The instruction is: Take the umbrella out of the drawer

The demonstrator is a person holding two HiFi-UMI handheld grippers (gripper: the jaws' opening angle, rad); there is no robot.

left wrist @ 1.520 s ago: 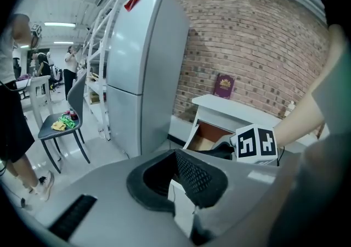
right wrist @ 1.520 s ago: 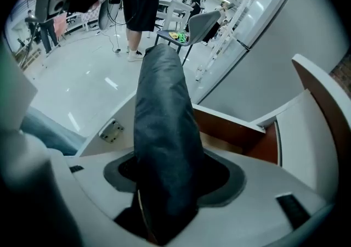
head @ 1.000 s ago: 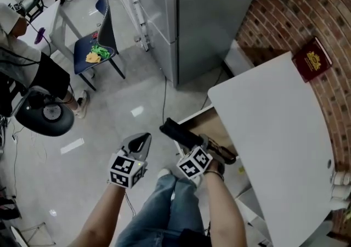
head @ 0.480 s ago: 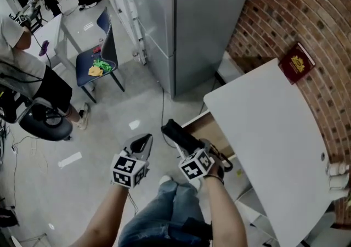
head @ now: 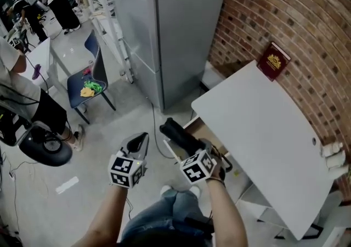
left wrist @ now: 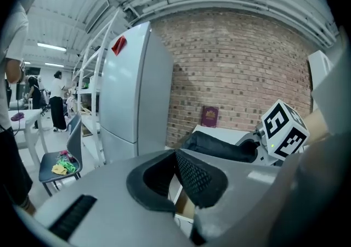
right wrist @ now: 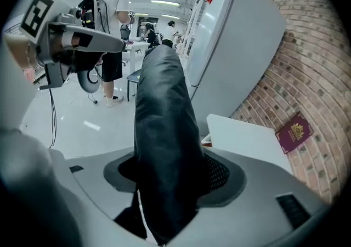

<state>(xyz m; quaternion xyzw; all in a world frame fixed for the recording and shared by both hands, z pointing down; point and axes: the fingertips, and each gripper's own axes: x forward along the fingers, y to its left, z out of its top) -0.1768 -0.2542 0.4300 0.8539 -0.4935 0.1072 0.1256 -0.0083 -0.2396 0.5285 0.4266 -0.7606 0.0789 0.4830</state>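
The right gripper (right wrist: 167, 174) clamps the black umbrella (head: 178, 133) just above the open drawer (head: 204, 130); the left gripper (left wrist: 175, 158) is pinched together, empty. Lift-out looks nearly finished: next, carry it clear leftward.

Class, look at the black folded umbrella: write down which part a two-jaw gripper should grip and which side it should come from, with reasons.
Grip the umbrella across the middle of its sleeved body, coming at its long side so the jaws straddle its narrow width. It is a slim, even cylinder, so a crosswise hold probably balances it; the right gripper holds it so.
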